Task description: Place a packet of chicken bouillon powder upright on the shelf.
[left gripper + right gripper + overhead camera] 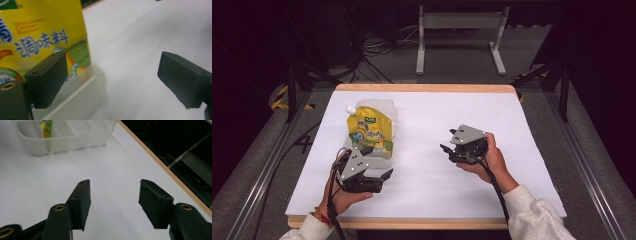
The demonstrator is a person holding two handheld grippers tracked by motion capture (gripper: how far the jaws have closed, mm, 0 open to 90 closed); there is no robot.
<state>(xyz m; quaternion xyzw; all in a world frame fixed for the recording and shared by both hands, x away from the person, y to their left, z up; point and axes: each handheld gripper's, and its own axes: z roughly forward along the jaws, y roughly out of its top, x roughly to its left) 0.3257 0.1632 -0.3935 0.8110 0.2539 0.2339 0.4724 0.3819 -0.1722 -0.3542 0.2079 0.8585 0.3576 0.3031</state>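
Near edge: a pale wooden lip runs along the front of the counter (492, 107), whose top is covered by a plain white sheet. 2 sleeved forearms enter from below. The left gripper (379, 175) sits near the front left, its fingers (48, 80) spread wide with nothing between them; 1 finger stands just beside the yellow pouch (368, 131), though contact cannot be told. The right gripper (447, 150) rests right of centre, well apart from the pouch, its fingers (81, 203) parted over bare white sheet and holding nothing.

Middle: the yellow pouch, with a white spout at its top corner and blue printed characters, stands in a clear plastic tray (389, 112) on the left half of the counter. The right gripper view shows the tray divided into compartments.

Far: a wooden strip bounds the back edge. Beyond lies grey carpet, tangled black cables, a grey metal frame (459, 22), and dark metal rails flanking both sides.
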